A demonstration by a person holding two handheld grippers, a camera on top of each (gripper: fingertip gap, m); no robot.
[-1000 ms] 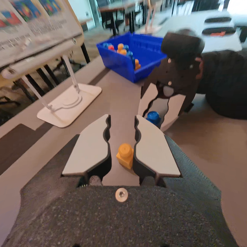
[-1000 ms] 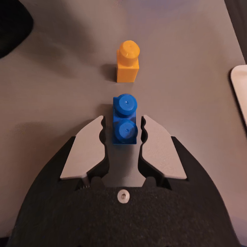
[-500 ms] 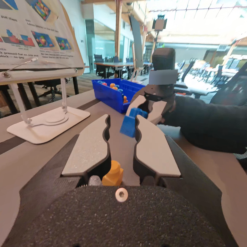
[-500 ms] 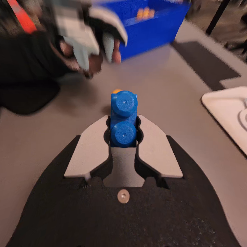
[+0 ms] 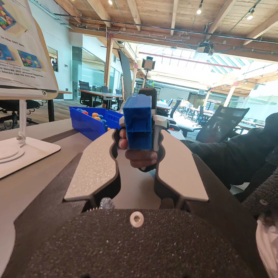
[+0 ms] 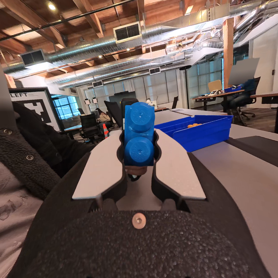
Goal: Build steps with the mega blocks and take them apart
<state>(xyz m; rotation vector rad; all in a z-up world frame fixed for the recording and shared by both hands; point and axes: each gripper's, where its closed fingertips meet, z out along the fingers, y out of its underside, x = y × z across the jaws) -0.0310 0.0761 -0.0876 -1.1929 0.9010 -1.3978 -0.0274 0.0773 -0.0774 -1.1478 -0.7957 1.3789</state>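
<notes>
Right now we have the blue two-stud block [image 6: 139, 138] pinched between the fingertips of our right gripper [image 6: 139, 148], lifted clear of the grey table [image 6: 225, 173]. Its lower stud sits level with the finger notches and its upper stud pokes out past the tips, both studs facing back at our right wrist camera. Seen from our left side, the same block [image 5: 138, 123] shows its hollow underside, two open cells stacked one above the other, with the right gripper's pale fingers [image 5: 160, 122] pressed on either flank.

Our left gripper [image 5: 137, 135] is spread wide and carries nothing; the block hangs just beyond its fingertips, lined up with the gap but apart from both fingers. Behind the block we see the hand [image 5: 139, 158] that works the right gripper, with a dark sleeve [image 5: 225, 153] running off to the right.

Farther back on the table a blue bin [image 5: 88, 121] holds loose blocks in orange, blue and red [image 5: 96, 115]; from the right wrist view the bin [image 6: 200, 135] lies ahead and to the right, with orange pieces [image 6: 194, 125] visible inside. At the left edge of the left wrist view a white stand [image 5: 22, 149] holds a printed instruction sheet [image 5: 22, 49].
</notes>
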